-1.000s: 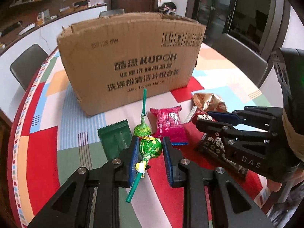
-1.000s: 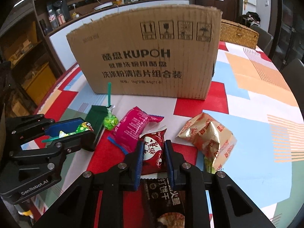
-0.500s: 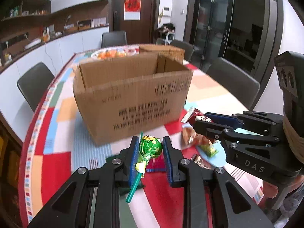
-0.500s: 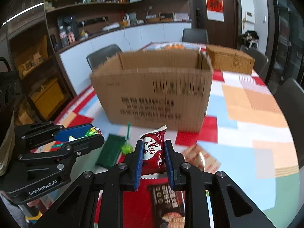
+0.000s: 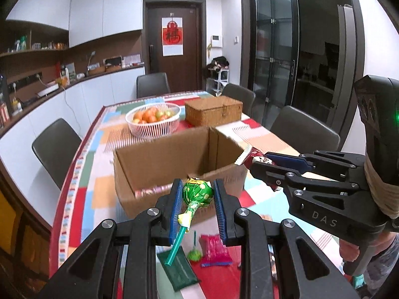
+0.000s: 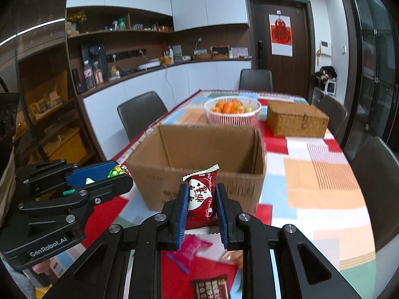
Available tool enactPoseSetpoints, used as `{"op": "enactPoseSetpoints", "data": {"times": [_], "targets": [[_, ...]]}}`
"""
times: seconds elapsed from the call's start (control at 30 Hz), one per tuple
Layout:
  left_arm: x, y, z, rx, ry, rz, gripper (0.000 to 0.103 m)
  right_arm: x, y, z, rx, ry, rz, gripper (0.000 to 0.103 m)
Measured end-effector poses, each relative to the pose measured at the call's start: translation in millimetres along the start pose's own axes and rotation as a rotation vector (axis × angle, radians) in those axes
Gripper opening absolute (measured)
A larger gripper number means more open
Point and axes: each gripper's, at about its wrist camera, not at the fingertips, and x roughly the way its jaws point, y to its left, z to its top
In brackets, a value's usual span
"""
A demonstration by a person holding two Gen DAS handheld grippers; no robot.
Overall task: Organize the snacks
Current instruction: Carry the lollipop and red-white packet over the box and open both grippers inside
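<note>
Cardboard box [image 5: 174, 159] stood open on the patchwork-covered table [image 6: 324, 174]. Left claw [image 5: 197, 194] was clenched on a green-wrapped lollipop [image 5: 197, 193], held above the box's near wall. Right claw [image 6: 200, 199] gripped a red snack packet [image 6: 200, 194] beside it, also raised before the box.

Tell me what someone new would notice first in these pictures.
Probably the two snacks held up in front of the open cardboard box: a green lollipop in the left gripper and a red snack packet in the right gripper. Behind the box, a white basket of fruit sits on the colourful tablecloth.
</note>
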Motion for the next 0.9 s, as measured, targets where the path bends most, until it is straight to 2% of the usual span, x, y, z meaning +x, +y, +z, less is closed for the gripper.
{"op": "enactPoseSetpoints", "data": {"times": [0.33, 0.67, 0.9], "targets": [[14, 13, 38, 0.005, -0.012, 0.035, 0.026, 8, -11, 45, -0.007, -0.025, 0.001, 0.023], [55, 41, 61, -0.023, 0.056, 0.036, 0.026, 41, -20, 76, -0.035, 0.016, -0.013, 0.023], [90, 58, 63, -0.052, 0.104, 0.025, 0.026, 73, -20, 81, -0.042, 0.061, -0.004, 0.023]]}}
